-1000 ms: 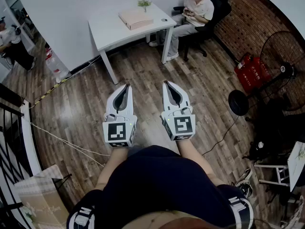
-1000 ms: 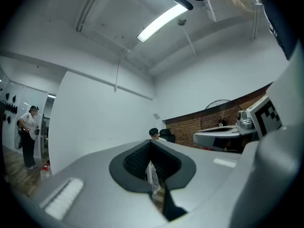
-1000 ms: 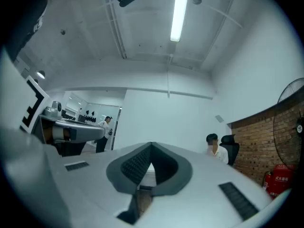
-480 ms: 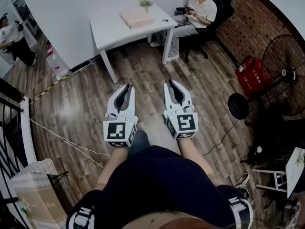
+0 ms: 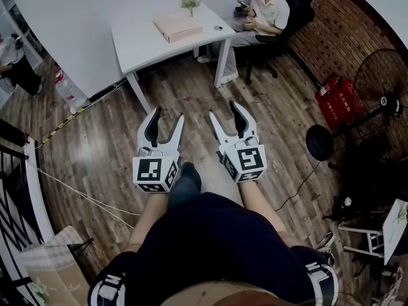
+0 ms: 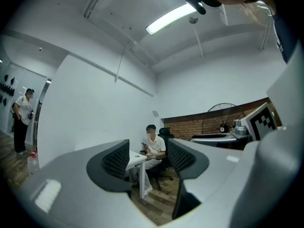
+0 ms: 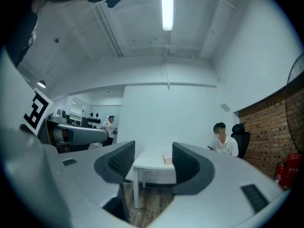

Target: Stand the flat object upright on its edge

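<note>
A flat tan box [image 5: 177, 25] lies on the white table [image 5: 143, 43] across the room; it also shows small in the right gripper view [image 7: 167, 159]. My left gripper [image 5: 167, 115] and right gripper [image 5: 224, 110] are held side by side over the wooden floor, well short of the table and pointing level toward it. Both have just been opening their jaws, and nothing is between the pads. In the left gripper view the left gripper [image 6: 148, 158] frames the table's corner [image 6: 137, 159]. The right gripper [image 7: 153, 161] frames the table's leg and top.
A person [image 5: 262, 8] sits in a black office chair at the table's right end. A small plant [image 5: 189, 4] stands on the table. A standing fan [image 5: 381, 81], red extinguishers [image 5: 335, 97] and a brick wall lie right. Another person [image 5: 14, 65] and a railing are at the left.
Both grippers' jaws went from shut to open. Both grippers moved forward toward the table, and the table now sits slightly further left in the head view.
</note>
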A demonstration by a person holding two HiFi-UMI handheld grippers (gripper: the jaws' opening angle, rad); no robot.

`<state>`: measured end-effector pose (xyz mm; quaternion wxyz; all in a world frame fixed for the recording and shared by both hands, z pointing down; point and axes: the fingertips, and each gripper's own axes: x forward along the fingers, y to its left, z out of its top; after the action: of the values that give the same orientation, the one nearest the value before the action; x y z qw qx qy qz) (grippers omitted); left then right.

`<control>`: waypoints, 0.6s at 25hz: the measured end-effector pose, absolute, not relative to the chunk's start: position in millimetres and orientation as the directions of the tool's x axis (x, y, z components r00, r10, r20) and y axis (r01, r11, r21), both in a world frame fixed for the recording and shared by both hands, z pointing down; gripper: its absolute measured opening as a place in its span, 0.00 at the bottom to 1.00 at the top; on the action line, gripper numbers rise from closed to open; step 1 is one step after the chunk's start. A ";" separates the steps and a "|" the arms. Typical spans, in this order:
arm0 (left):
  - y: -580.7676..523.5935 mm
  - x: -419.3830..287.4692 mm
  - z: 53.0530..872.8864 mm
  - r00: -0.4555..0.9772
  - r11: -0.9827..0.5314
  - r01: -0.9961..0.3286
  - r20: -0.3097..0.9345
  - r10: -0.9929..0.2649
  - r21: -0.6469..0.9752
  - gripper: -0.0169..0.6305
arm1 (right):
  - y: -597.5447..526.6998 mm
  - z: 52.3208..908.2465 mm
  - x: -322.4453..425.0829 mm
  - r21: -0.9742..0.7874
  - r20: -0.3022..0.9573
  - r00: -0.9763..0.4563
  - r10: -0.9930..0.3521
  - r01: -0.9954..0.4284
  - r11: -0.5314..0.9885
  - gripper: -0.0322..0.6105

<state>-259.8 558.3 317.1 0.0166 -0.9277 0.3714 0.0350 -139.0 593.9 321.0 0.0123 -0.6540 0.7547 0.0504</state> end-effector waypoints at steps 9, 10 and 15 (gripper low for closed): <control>411.0 -238.0 322.9 0.731 -0.732 -0.682 -0.046 -0.681 0.001 0.45 | 445.5 328.9 -115.0 0.049 -0.033 -0.148 -0.988 -0.988 0.146 0.40; 394.2 -235.8 324.3 0.732 -0.733 -0.681 -0.035 -0.680 0.001 0.46 | 428.8 328.0 -113.3 0.052 -0.029 -0.149 -0.988 -0.988 0.147 0.40; 309.4 -219.0 324.4 0.736 -0.736 -0.677 -0.022 -0.677 0.000 0.46 | 343.6 329.4 -95.1 0.048 -0.005 -0.141 -0.990 -0.989 0.141 0.40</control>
<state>-219.0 309.4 324.4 0.0038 -0.9317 0.3631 0.0101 -95.1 343.6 329.4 -0.0141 -0.6552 0.7551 0.0198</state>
